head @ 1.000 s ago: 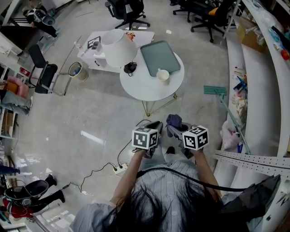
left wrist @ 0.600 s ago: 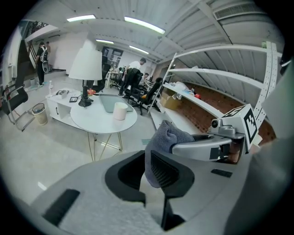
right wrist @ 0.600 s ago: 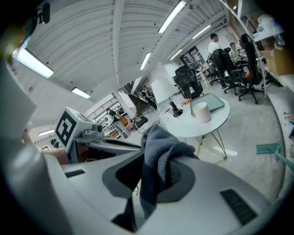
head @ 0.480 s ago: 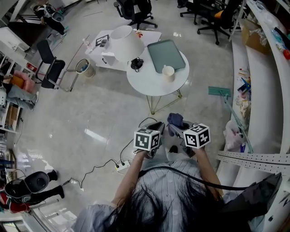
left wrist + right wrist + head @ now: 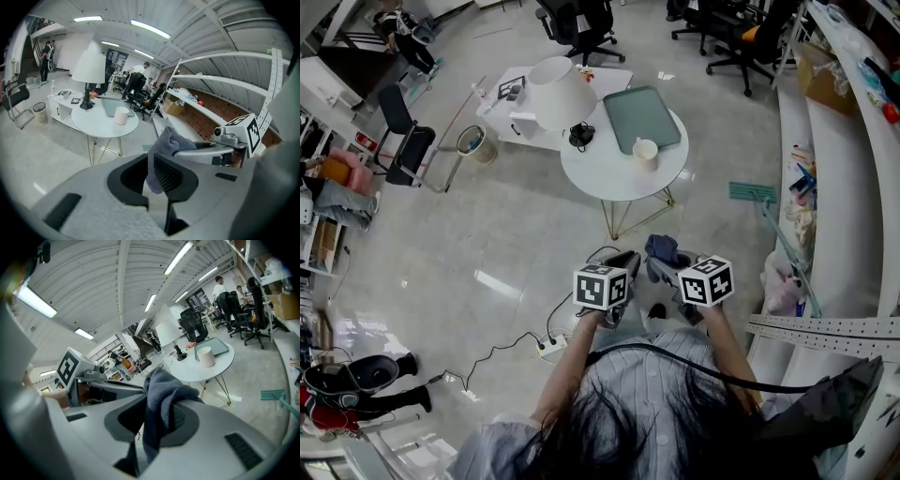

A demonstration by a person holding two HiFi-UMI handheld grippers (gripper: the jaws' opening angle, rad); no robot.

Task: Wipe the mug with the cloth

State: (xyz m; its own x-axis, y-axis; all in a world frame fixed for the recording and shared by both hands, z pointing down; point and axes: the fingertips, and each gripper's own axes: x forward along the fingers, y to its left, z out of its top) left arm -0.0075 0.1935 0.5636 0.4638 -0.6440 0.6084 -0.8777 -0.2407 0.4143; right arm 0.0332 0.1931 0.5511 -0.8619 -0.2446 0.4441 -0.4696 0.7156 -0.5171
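Note:
A cream mug [image 5: 645, 152] stands on a round white table [image 5: 605, 178] well ahead of me; the left gripper view shows the mug [image 5: 121, 115] and so does the right gripper view [image 5: 206, 356]. My right gripper [image 5: 664, 265] is shut on a blue-grey cloth [image 5: 661, 248], which bunches above its jaws and hangs down between them [image 5: 159, 413]. My left gripper [image 5: 622, 269] is beside it, with a narrow gap between its jaws and nothing in them. Through that gap the cloth [image 5: 164, 145] shows. Both grippers are held close to my body, far short of the table.
On the table lie a grey-green tray [image 5: 639, 116], a white-shaded lamp [image 5: 555, 91] and a black object [image 5: 581, 136]. A low white cabinet [image 5: 511, 112] stands behind it. Cables and a power strip [image 5: 548, 345] lie on the floor. Shelving [image 5: 825, 169] runs along the right.
The head view has shifted a little, so the table sits slightly further right and higher in frame. Both grippers stay about where they were, the cloth still in the right one.

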